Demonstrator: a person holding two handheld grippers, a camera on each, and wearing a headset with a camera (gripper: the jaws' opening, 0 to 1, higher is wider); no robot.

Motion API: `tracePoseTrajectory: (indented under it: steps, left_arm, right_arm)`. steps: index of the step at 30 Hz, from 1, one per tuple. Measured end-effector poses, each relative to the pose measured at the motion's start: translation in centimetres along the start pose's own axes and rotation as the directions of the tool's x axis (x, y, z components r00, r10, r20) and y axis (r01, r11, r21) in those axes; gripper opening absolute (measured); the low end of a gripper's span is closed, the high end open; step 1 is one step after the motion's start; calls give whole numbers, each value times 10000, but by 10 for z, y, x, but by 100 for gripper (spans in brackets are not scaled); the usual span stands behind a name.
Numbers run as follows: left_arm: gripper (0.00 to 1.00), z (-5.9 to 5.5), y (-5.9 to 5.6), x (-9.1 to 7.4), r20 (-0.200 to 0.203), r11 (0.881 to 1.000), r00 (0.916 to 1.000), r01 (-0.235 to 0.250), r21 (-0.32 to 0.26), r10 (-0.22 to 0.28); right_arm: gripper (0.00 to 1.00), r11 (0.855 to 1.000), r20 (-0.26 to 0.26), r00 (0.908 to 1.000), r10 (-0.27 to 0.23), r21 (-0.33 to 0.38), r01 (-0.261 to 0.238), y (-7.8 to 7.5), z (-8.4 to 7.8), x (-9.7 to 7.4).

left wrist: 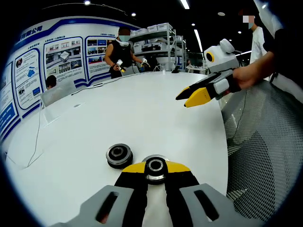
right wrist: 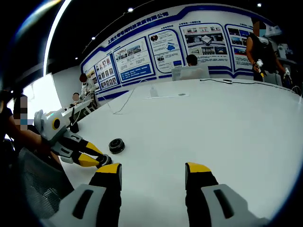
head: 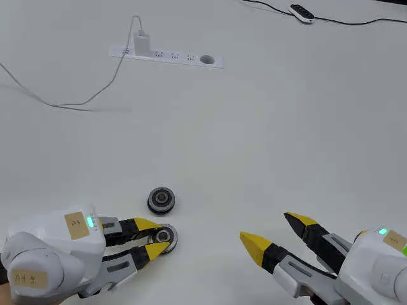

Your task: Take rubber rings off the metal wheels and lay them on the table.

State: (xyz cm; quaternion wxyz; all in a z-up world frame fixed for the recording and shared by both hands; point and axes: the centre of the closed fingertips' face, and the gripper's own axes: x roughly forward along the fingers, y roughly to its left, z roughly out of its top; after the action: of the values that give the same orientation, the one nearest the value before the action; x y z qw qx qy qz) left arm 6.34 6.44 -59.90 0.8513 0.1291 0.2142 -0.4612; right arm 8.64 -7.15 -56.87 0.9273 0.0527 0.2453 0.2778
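Note:
Two small metal wheels with black rubber rings sit on the white table. One wheel (head: 161, 199) (left wrist: 119, 155) (right wrist: 116, 145) lies free. My left gripper (head: 152, 237) (left wrist: 155, 168) is shut on the second wheel (head: 166, 236) (left wrist: 155, 167), its yellow tips pressing either side of it near the table's front. My right gripper (head: 277, 232) (right wrist: 154, 171) stands open to the right, nothing between its fingers. In the right gripper view the left gripper (right wrist: 98, 160) is at lower left, beside the free wheel.
A white power strip (head: 166, 56) with a plugged charger and trailing cable lies at the back. A dark remote (head: 301, 13) with a cable is at the far right. People stand in the background beyond the table (head: 267, 140).

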Motion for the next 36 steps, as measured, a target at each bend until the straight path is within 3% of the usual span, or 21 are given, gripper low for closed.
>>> tracePoseTrajectory:
  steps: [5, 10, 13, 16, 25, 29, 31, 36]
  left_arm:
    - [13, 0, 0, 0, -78, 9995, 9999, 133, 298, -131]
    - [13, 0, 0, 0, -98, 9990, 9997, 227, 390, -223]
    - [13, 0, -1, 0, -112, 9984, 9995, 304, 475, -299]
    - [13, 0, -1, 0, -152, 9972, 9991, 404, 627, -395]
    - [13, -1, -1, 0, -190, 9946, 9977, 661, 797, -648]
    - [13, -2, 0, 0, -174, 9943, 9976, 682, 820, -670]
    - [13, -2, 0, 0, -176, 9946, 9976, 675, 794, -663]
    - [13, -1, -1, 0, -197, 9946, 9977, 669, 796, -655]
  right_arm:
    - [54, 9949, 227, 9989, 412, 909, -431, 15, 4, 5]
    - [53, 9793, 475, 9953, 846, 1806, -919, 30, 10, 10]
    - [53, 9519, 734, 9888, 1298, 2700, -1449, 44, 16, 13]
    - [53, 9334, 782, 9837, 1619, 3114, -1784, 55, 18, 17]
    - [53, 8993, 298, 9650, 2606, 3560, -2539, 87, 2, 28]
    - [54, 8934, -51, 9491, 3148, 3394, -2945, 102, -3, 35]
    - [54, 8775, -93, 9371, 3489, 3544, -3231, 112, -3, 39]
    - [54, 8716, -332, 9257, 3768, 3509, -3422, 121, -4, 47]
